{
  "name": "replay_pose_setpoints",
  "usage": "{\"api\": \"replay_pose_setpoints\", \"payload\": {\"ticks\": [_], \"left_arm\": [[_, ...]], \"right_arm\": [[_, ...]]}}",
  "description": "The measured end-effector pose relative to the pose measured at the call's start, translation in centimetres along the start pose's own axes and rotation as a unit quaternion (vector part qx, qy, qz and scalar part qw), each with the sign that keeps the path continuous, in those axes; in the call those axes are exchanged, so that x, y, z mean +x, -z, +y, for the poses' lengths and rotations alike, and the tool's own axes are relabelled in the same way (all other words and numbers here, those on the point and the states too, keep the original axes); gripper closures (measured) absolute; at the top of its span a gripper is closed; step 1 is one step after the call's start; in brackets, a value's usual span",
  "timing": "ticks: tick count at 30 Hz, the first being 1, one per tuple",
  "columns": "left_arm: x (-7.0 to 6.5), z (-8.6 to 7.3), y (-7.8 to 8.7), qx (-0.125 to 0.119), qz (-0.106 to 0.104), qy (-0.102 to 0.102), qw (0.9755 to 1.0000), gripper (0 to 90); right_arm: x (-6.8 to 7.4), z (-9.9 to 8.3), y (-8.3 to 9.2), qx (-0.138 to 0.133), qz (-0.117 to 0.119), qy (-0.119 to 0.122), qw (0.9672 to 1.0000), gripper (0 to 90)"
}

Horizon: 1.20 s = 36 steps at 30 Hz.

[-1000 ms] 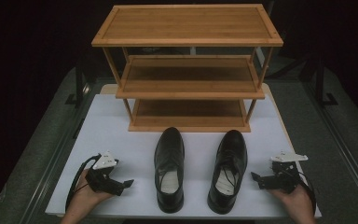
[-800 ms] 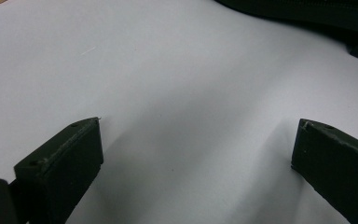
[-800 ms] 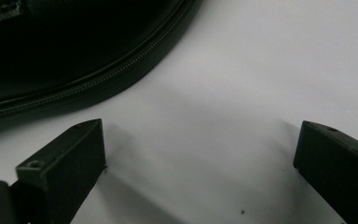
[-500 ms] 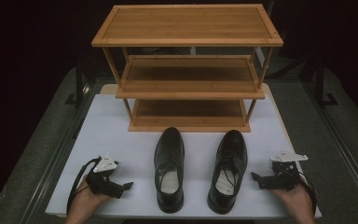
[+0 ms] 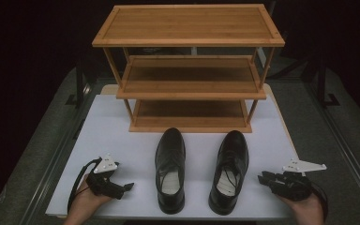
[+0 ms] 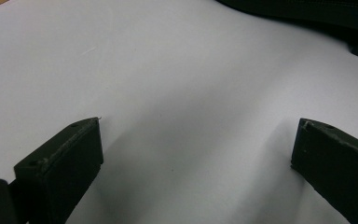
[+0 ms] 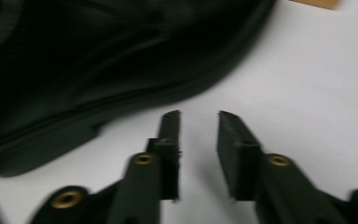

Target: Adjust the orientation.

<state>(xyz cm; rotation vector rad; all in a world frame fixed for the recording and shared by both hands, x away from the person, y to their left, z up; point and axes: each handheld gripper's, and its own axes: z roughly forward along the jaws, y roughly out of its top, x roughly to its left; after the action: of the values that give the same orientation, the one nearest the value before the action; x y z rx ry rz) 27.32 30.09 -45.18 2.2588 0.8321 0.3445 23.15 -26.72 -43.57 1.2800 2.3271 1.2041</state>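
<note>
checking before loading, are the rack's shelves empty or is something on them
Empty. All three tiers of the wooden rack show bare wood; both black shoes stand on the white table before it.

left tool (image 6: pixel 198 156): jaws wide apart, nothing between | white tabletop (image 6: pixel 168 79) beneath | dark shoe (image 6: pixel 317 11) top right

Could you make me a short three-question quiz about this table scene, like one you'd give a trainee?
1. True or false: a shoe already sits on the wooden rack.
2. Multiple choice: where does the left shoe lie? A) on the rack's top shelf B) on the white table, beside the right shoe C) between one gripper's jaws
3. Fill in: the left gripper has its jaws spread ____ than those of the right gripper.

Key:
1. False; all three shelves are bare.
2. B; both shoes point their toes toward the rack.
3. Wider; the right gripper's jaws stand a narrow gap apart and hold nothing.
</note>
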Motion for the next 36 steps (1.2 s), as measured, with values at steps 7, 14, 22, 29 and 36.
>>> {"api": "replay_pose_setpoints", "payload": {"ticks": [7, 14, 22, 29, 36], "left_arm": [[0.0, 0.0, 0.0, 0.000, 0.000, 0.000, 1.0000, 1.3], [0.0, 0.0, 0.0, 0.000, -0.001, 0.001, 1.0000, 1.3], [0.0, 0.0, 0.0, 0.000, 0.000, 0.001, 1.0000, 1.3], [0.0, 0.0, 0.0, 0.000, -0.001, 0.001, 1.0000, 1.3], [0.0, 0.0, 0.0, 0.000, -0.001, 0.001, 1.0000, 1.3]], "right_arm": [[2.2, -0.2, -0.3, -0.001, 0.065, 0.031, 0.9974, 89.5], [2.7, 0.2, -1.2, -0.005, 0.088, 0.042, 0.9952, 89.4], [1.8, 1.1, -1.7, -0.030, 0.089, 0.030, 0.9952, 89.5], [1.5, 1.8, -2.7, -0.027, 0.095, 0.036, 0.9945, 89.6], [1.7, 2.4, -3.3, -0.023, 0.101, 0.042, 0.9937, 89.6]]}}
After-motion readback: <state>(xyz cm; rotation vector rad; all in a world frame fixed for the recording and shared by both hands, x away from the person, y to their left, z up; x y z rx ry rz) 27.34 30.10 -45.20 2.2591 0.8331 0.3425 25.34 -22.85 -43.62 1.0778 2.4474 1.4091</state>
